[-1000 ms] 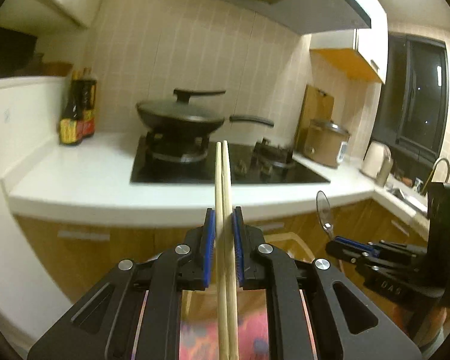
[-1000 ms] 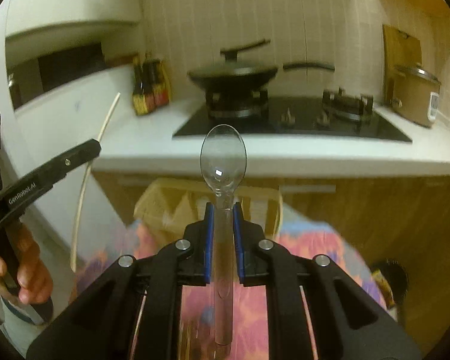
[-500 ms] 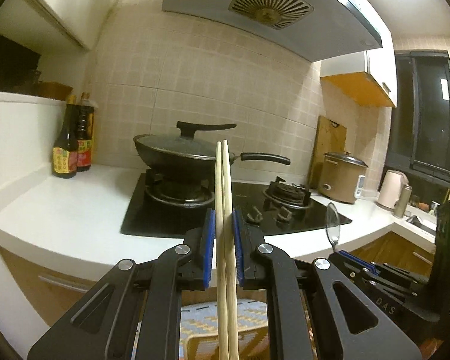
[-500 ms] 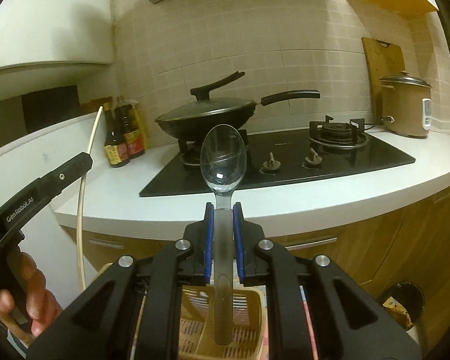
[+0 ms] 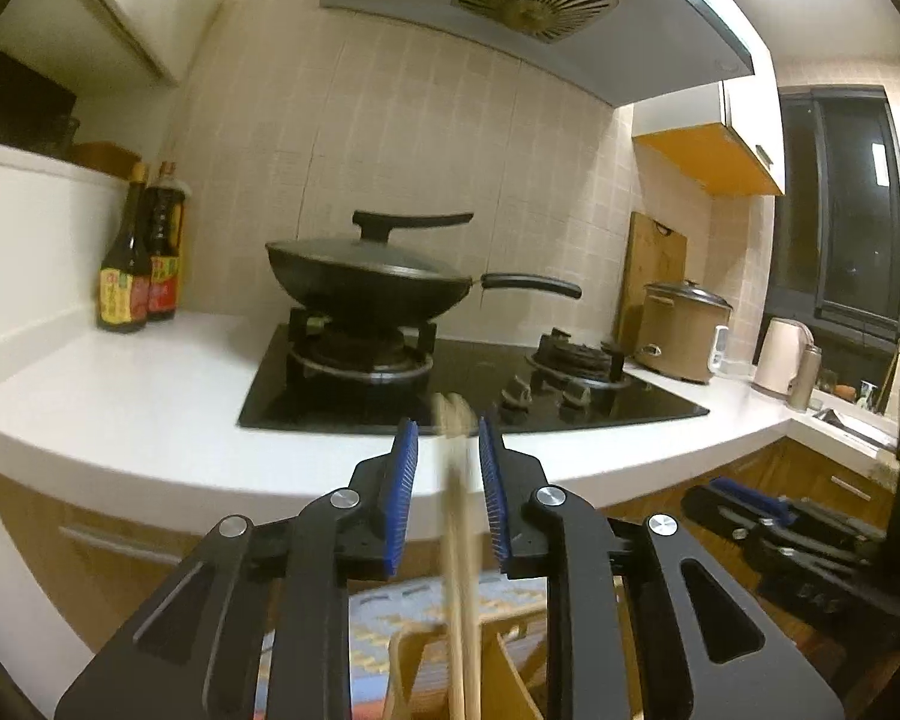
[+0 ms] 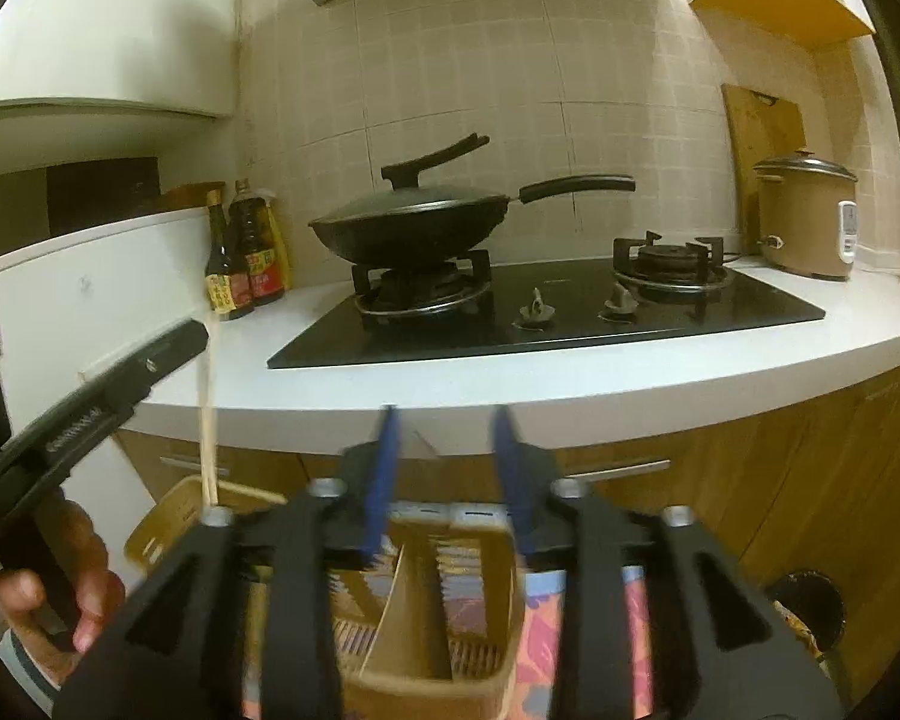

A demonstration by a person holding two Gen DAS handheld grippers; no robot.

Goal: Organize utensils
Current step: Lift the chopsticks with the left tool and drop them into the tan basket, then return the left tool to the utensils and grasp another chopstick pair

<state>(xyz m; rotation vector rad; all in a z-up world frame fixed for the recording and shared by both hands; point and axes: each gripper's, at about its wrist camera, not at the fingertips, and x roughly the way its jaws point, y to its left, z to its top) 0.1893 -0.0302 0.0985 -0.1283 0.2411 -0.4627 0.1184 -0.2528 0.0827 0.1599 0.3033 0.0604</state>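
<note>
Chopsticks are slipping down between the left hand-held gripper's now-wide jaws into the utensil holder at six o'clock — the right hand-held gripper is also gaping, its spoon gone — both drops look done

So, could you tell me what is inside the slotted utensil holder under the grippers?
In the right wrist view the utensil holder shows dividers and a slotted floor; the chopsticks dip toward its left end. No spoon shows, though the open right gripper covers part of it.
</note>
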